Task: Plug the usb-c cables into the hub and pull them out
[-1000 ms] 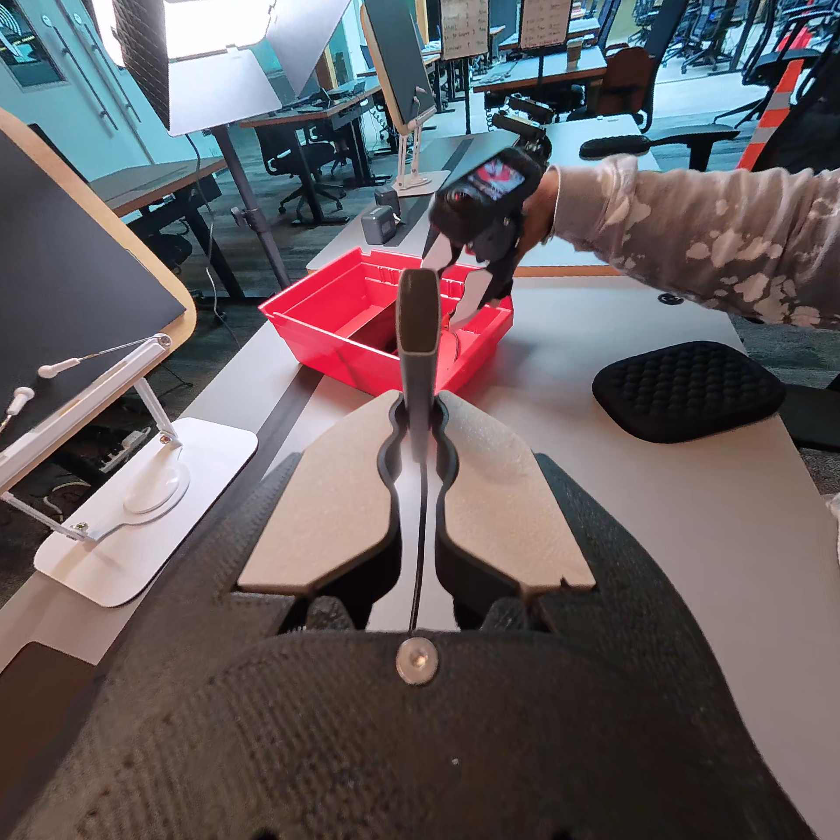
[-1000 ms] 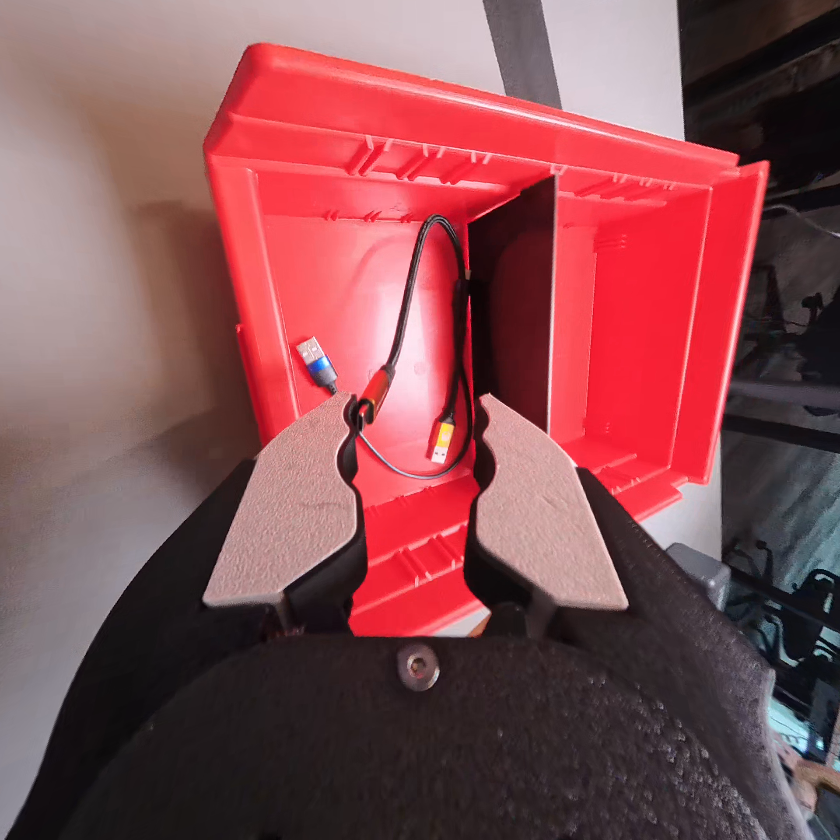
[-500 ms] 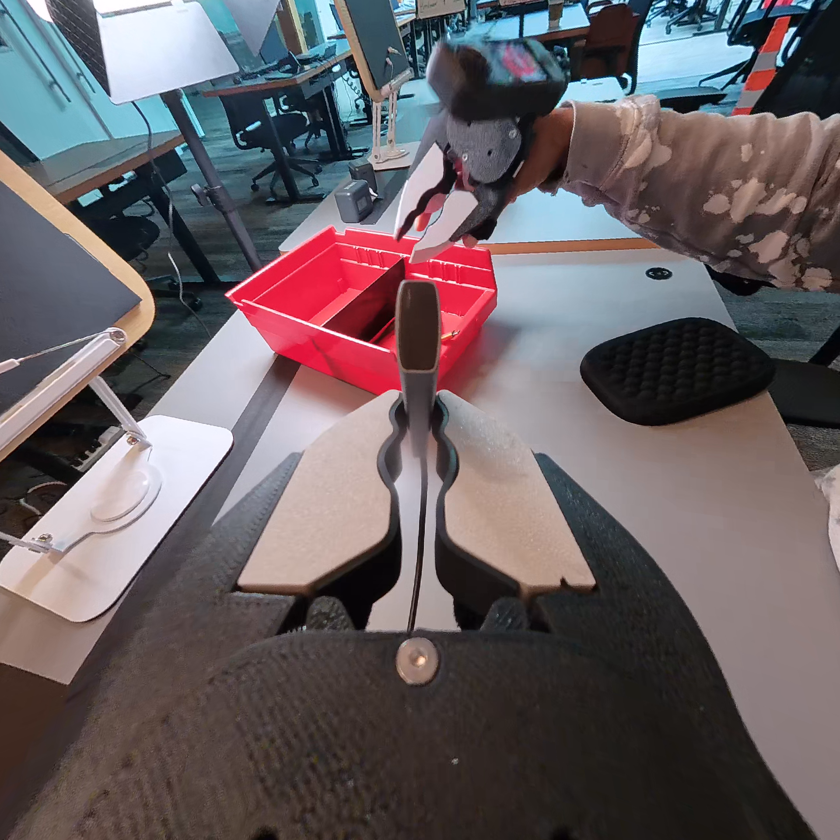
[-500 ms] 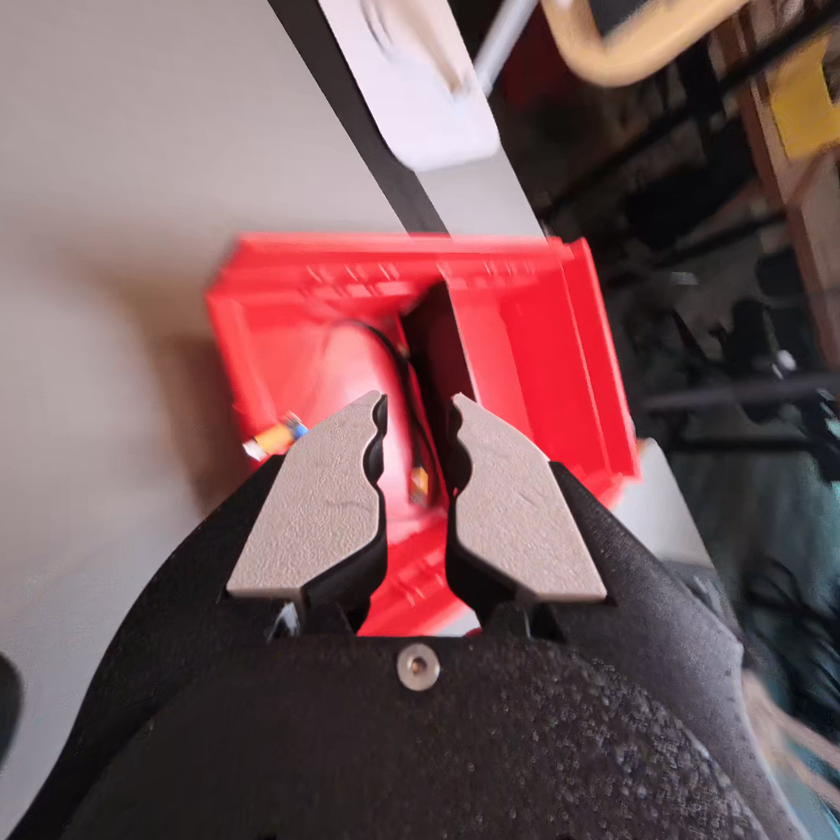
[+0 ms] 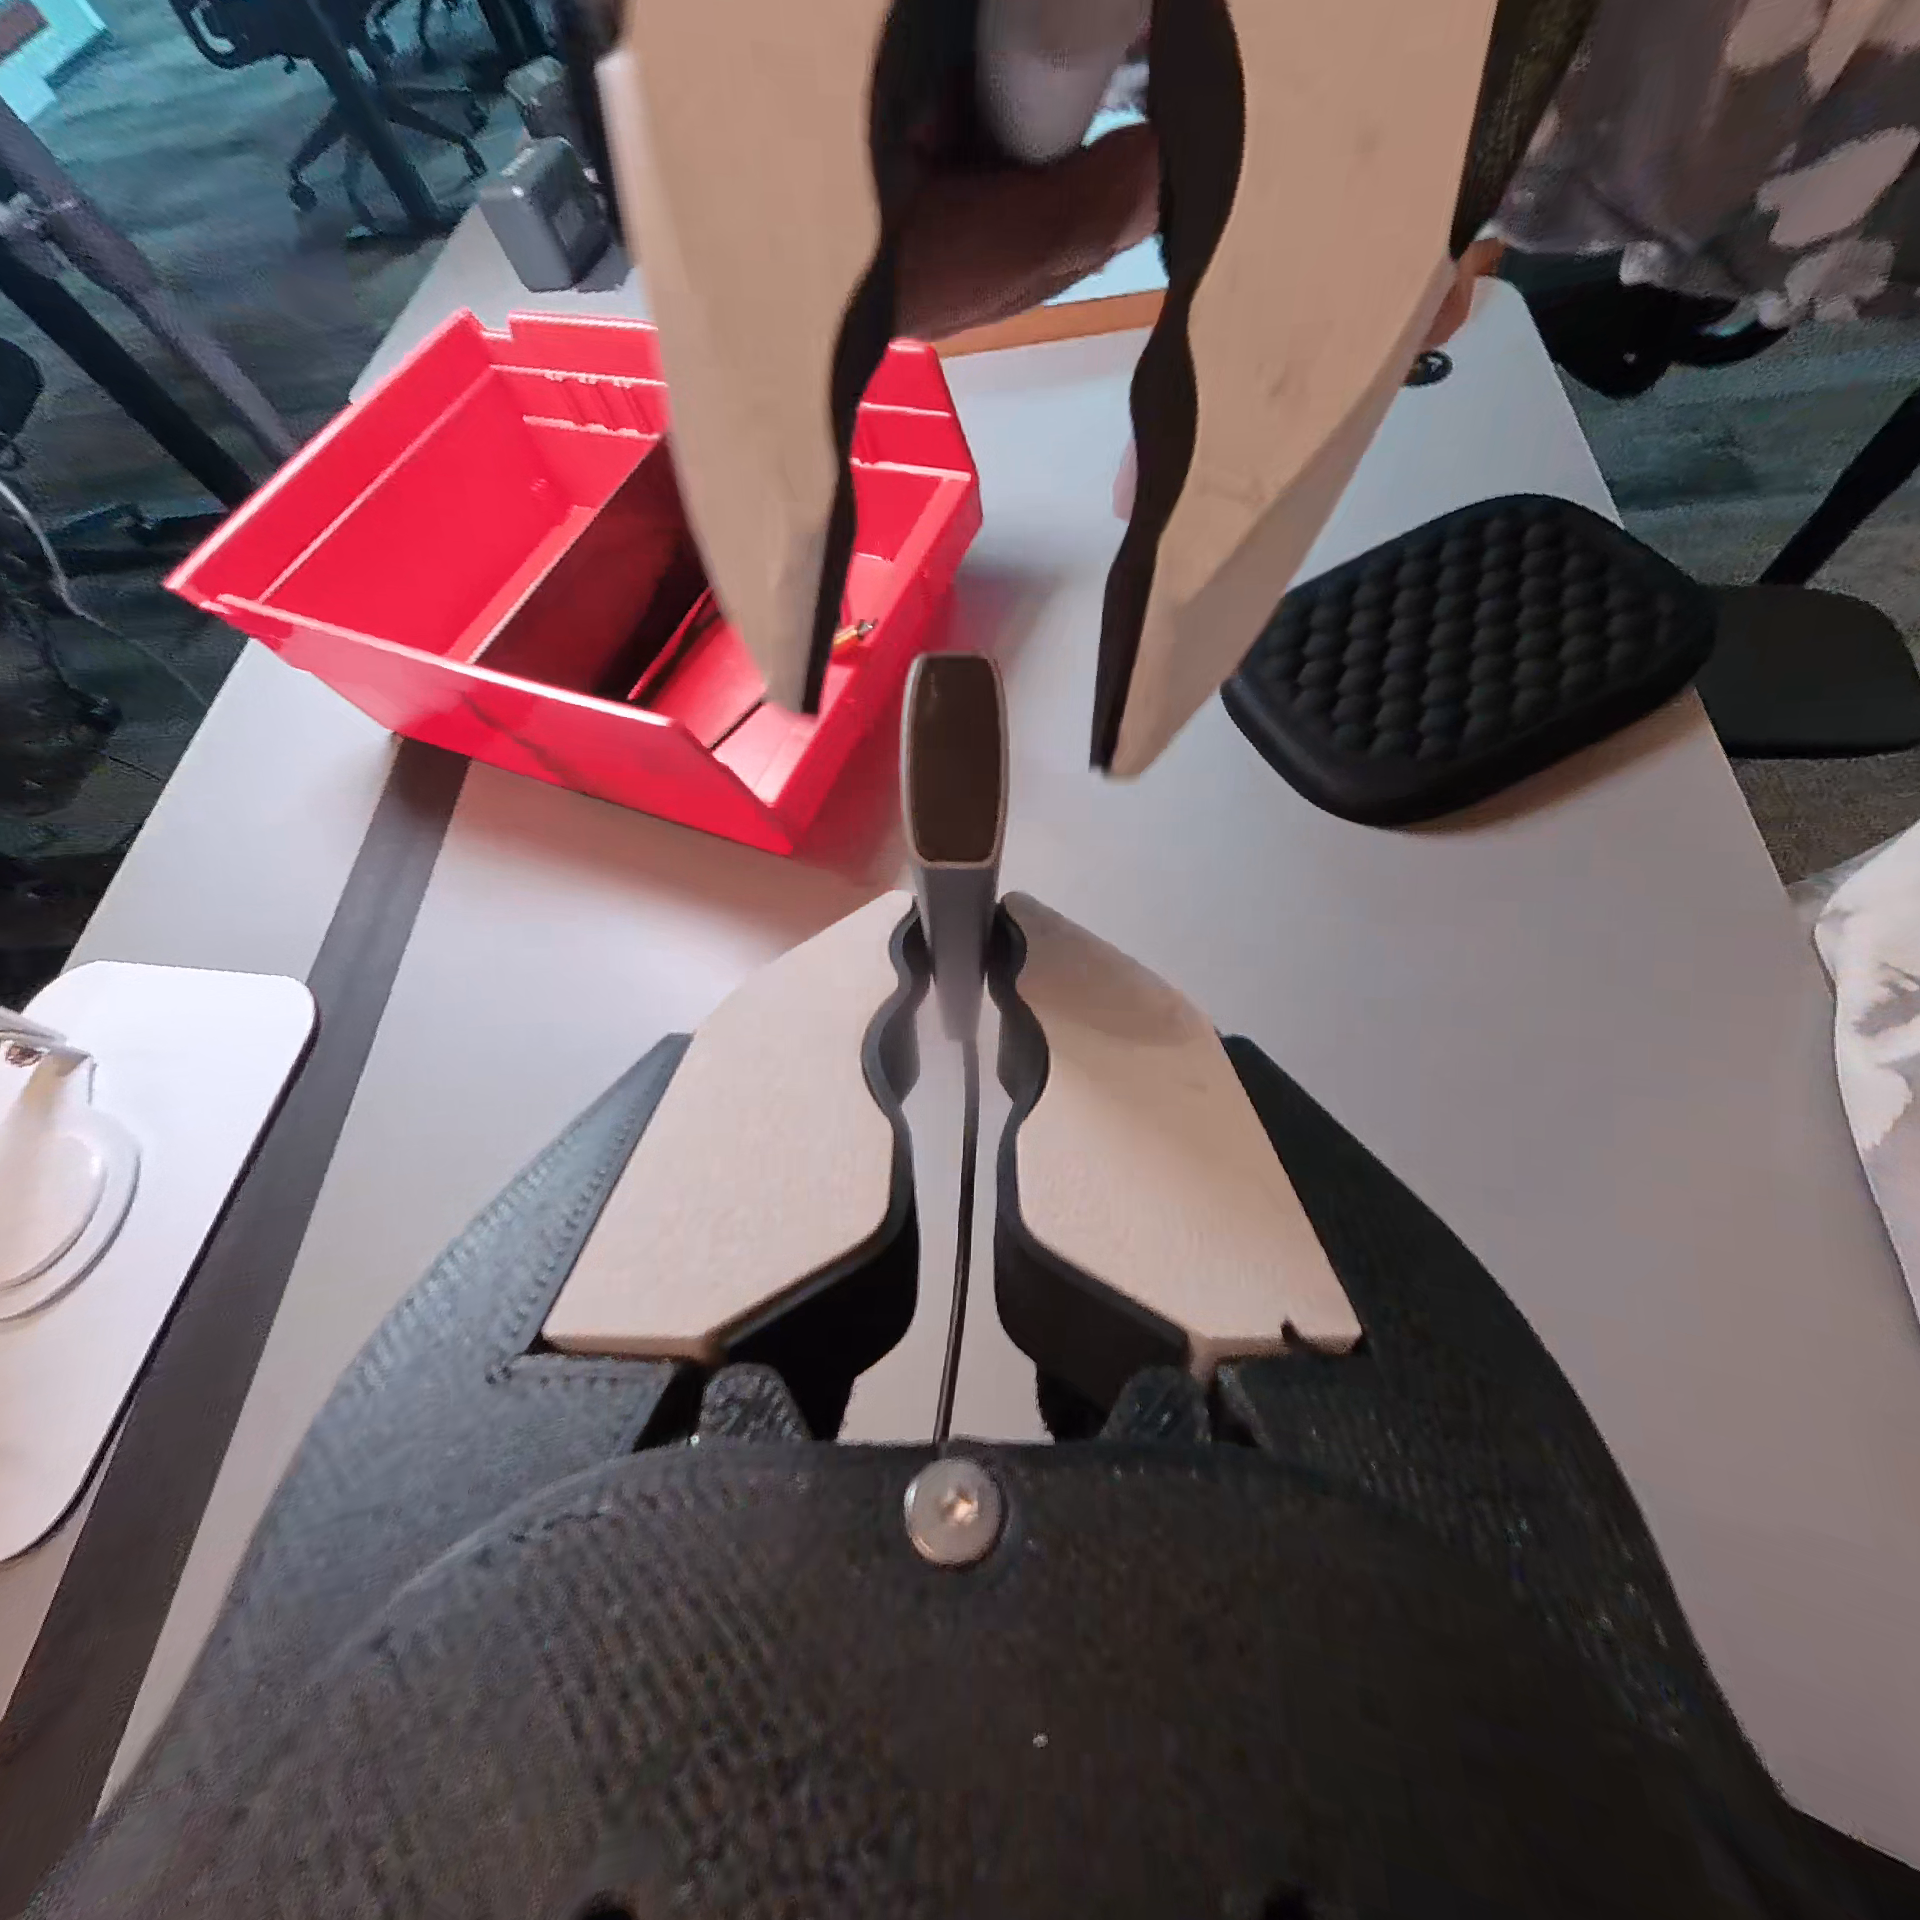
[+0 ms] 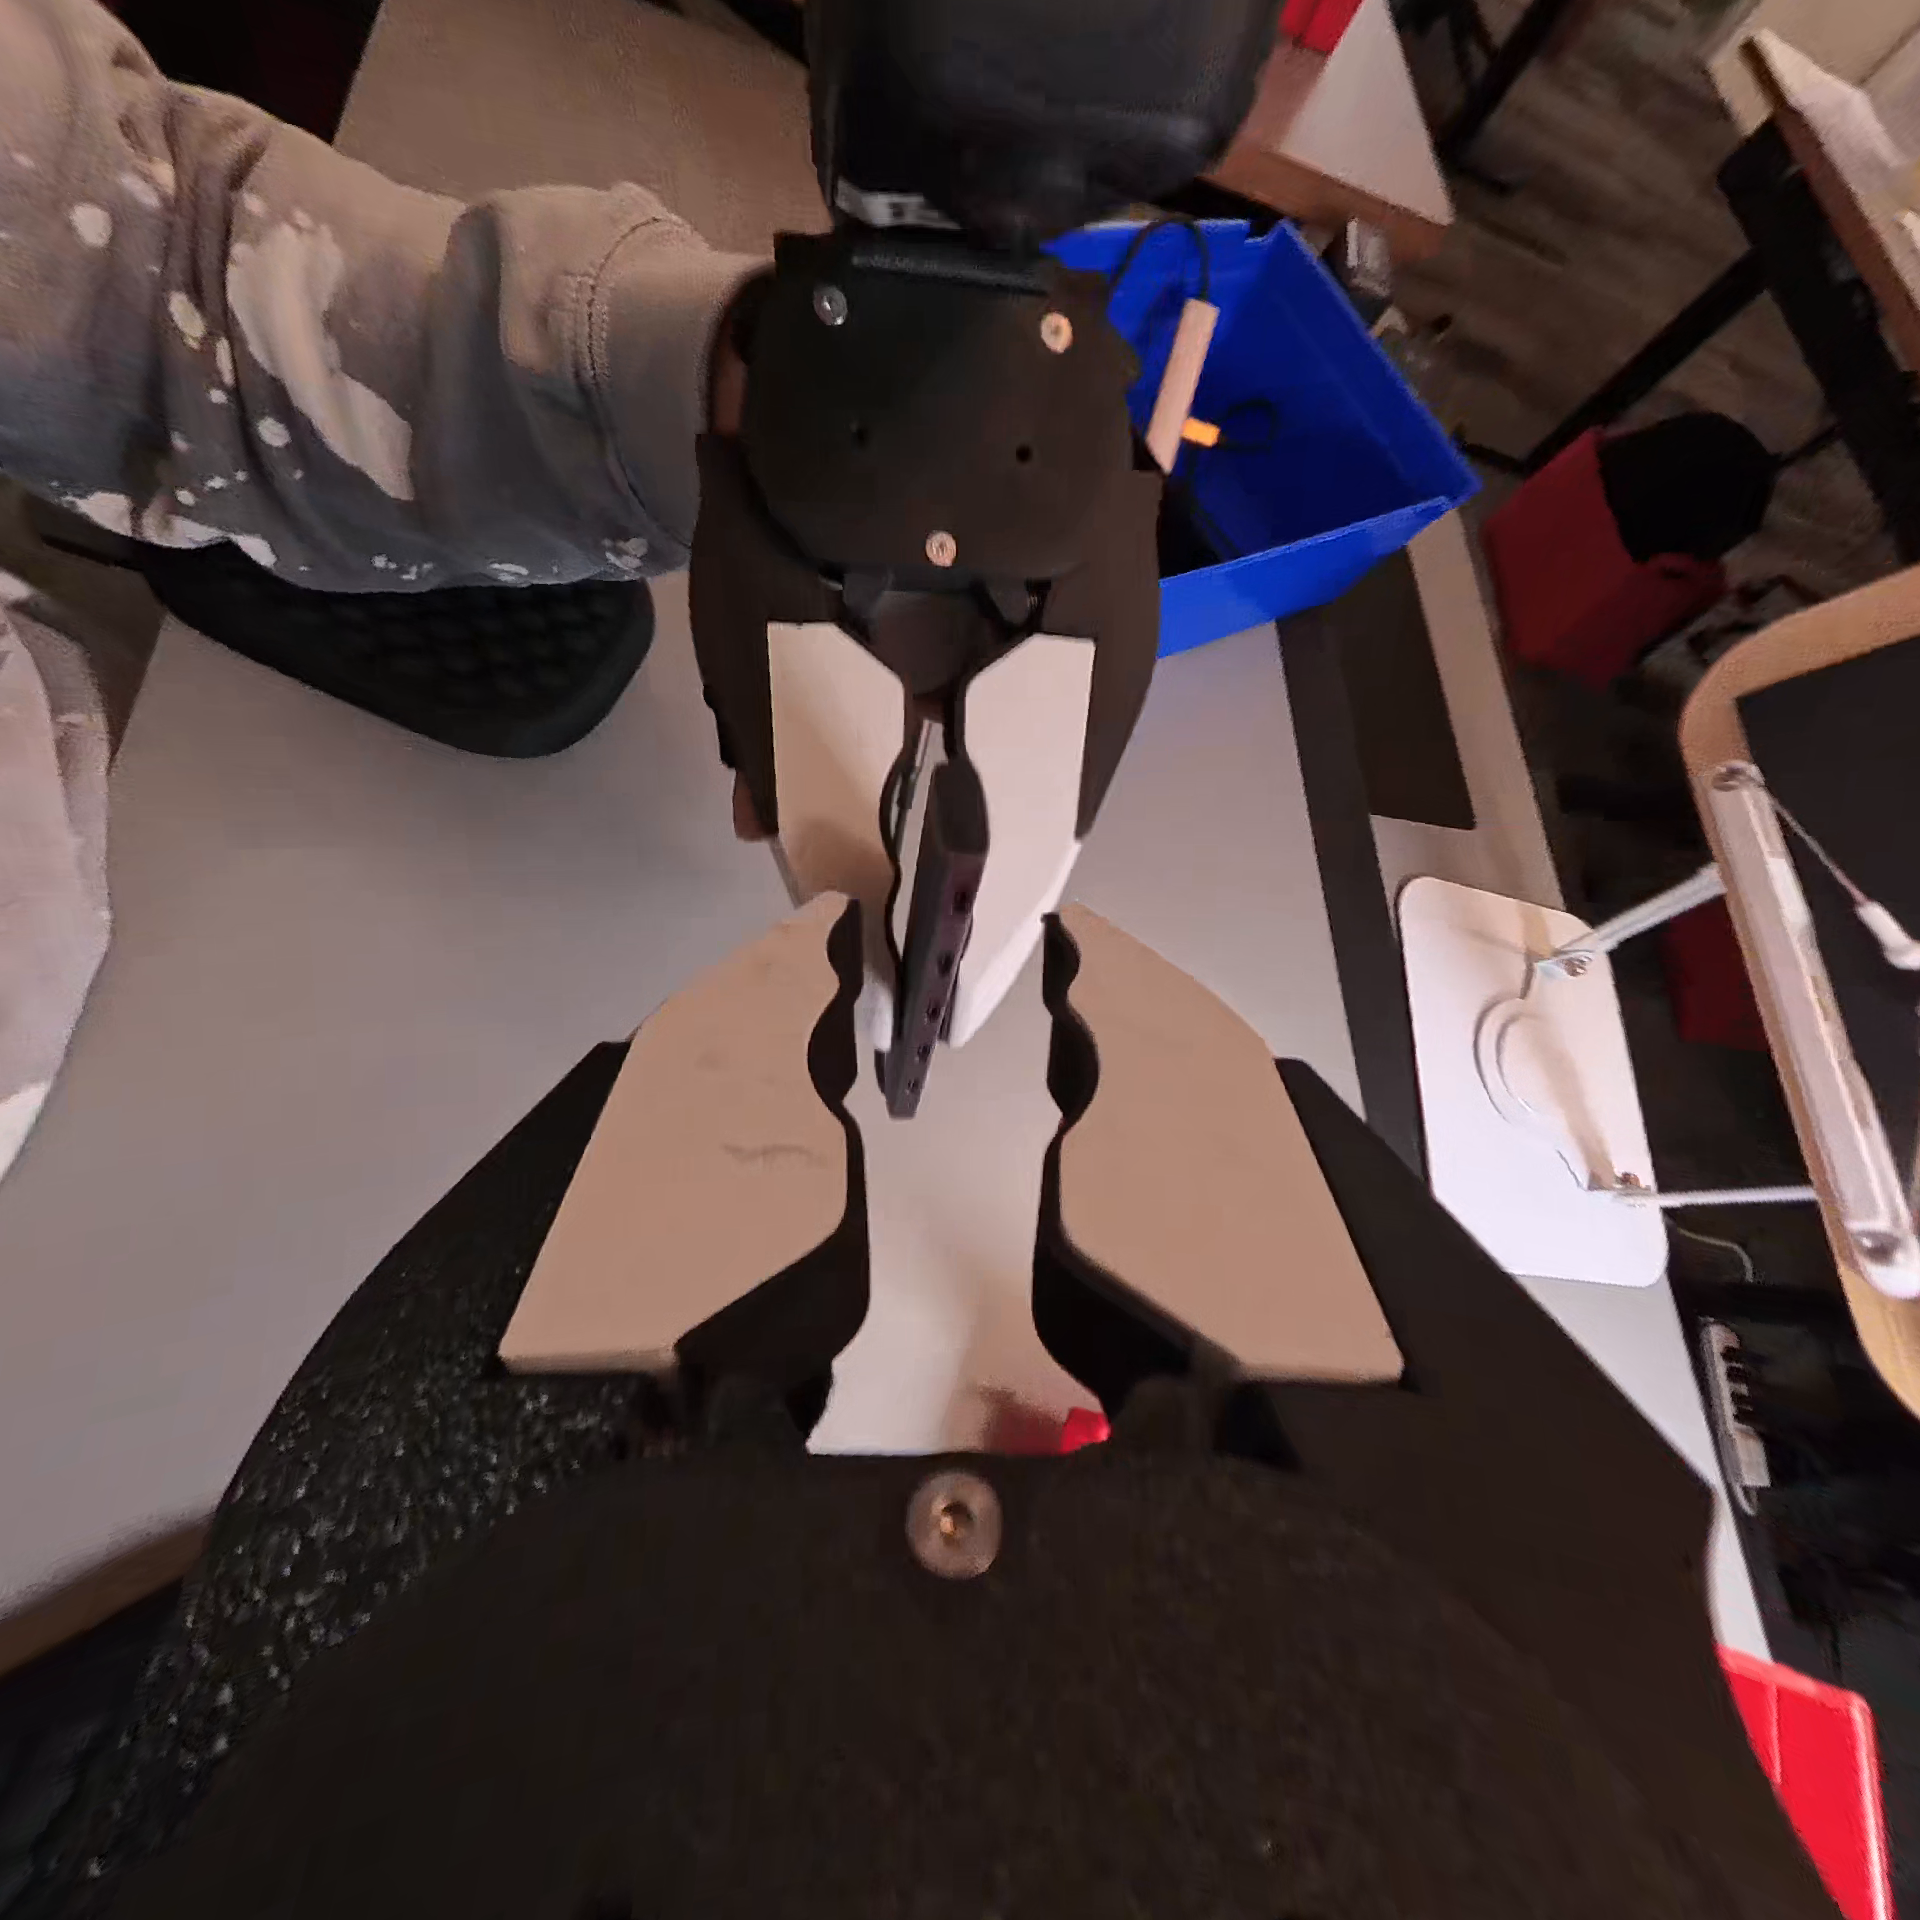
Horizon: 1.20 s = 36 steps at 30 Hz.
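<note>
My left gripper (image 5: 954,920) is shut on a slim grey hub (image 5: 954,769), which it holds upright on its edge above the table, its thin black cable running back between the fingers. My right gripper (image 6: 951,925) is open and empty. It faces the left gripper, with the hub's ported edge (image 6: 930,977) just between its fingertips. In the left wrist view its fingers (image 5: 748,364) hang large on either side of the hub's tip. A cable with an orange plug (image 5: 852,632) lies in the red bin (image 5: 416,561).
A black padded rest (image 5: 1455,655) lies at the right of the grey table. A white stand base (image 5: 156,1143) sits at the left edge. A blue bin (image 6: 1299,436) with a cable inside stands behind the left gripper. A person's patterned sleeve (image 6: 312,364) reaches in. One gripper's finger ends stand about 5 centimeters off the other's.
My right gripper has left the red bin, swung round and come close to face the hub, and its jaws stand wider. The left gripper still holds the hub.
</note>
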Tool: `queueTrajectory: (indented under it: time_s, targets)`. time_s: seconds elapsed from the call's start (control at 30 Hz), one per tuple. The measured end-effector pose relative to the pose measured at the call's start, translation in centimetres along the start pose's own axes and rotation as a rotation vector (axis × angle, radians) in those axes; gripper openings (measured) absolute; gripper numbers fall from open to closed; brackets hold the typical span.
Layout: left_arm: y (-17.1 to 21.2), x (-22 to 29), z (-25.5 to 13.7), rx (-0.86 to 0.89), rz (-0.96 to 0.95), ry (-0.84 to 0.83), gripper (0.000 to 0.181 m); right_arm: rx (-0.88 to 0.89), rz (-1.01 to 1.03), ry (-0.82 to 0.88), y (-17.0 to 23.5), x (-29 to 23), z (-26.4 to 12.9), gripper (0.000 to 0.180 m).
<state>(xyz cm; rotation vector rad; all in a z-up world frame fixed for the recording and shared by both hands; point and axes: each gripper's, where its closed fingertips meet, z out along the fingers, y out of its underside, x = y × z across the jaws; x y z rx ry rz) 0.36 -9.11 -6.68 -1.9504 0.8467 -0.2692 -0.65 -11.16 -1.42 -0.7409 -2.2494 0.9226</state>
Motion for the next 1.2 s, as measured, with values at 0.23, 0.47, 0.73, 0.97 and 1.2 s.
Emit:
queueTrajectory:
  time_s: [0.23, 0.47, 0.73, 0.97, 1.2]
  targets:
    - [0.7, 0.5, 0.8, -0.050, 0.042, -0.005, 0.013, -0.134, -0.038, -0.080, 0.7, -1.1, 1.3, 0.010]
    - [-2.2, -1.5, -2.1, 0.163, -0.031, -0.074, 0.033, -0.115, 0.024, 0.012, 1.5, 0.8, -2.6, 0.010]
    - [-2.7, -5.6, -7.4, 0.287, -0.166, -0.228, 0.035, -0.123, 0.119, 0.271, 3.3, 6.9, -11.2, 0.010]
    - [-0.7, -8.4, -8.8, 0.214, -0.246, -0.381, 0.034, -0.334, 0.205, 0.584, 10.4, 14.4, -16.7, 0.010]
    - [0.4, -9.1, -8.9, 0.161, -0.274, -0.415, 0.035, -0.544, 0.324, 0.741, 21.5, 19.7, -14.9, 0.010]
